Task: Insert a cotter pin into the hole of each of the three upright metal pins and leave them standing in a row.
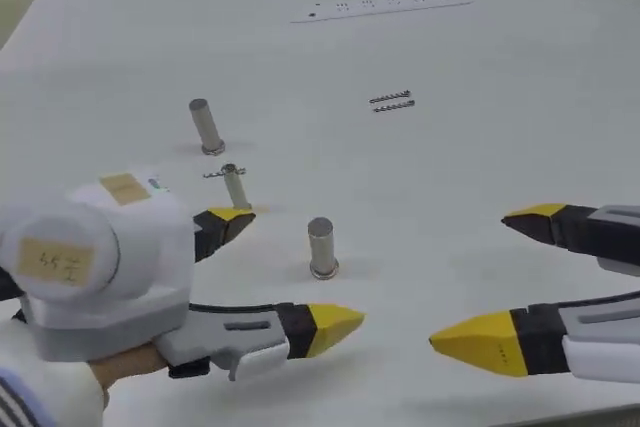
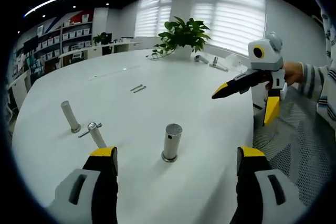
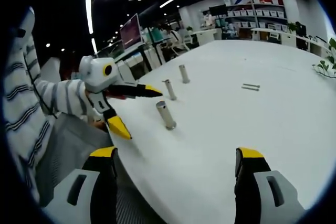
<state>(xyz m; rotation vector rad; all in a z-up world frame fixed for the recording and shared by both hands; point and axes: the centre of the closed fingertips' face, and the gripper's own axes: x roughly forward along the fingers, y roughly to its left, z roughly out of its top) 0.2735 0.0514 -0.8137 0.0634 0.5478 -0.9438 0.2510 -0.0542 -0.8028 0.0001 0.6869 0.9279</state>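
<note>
- Two jaws of your L gripper [image 1: 300, 267] spread; near pin [image 1: 321, 244] stands just ahead, btwn them.
- Mid pin [image 1: 234, 187] holds cotter pin [image 1: 222, 173].
- R gripper [image 1: 475, 277] jaws apart, empty, right of pins.

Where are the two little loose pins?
In the head view the two loose cotter pins lie side by side on the white table, right of and beyond the three upright metal pins, before the power strip.

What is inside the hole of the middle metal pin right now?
A cotter pin runs crosswise through the middle metal pin near its top, with one end sticking out. The hole itself is covered by it.
</note>
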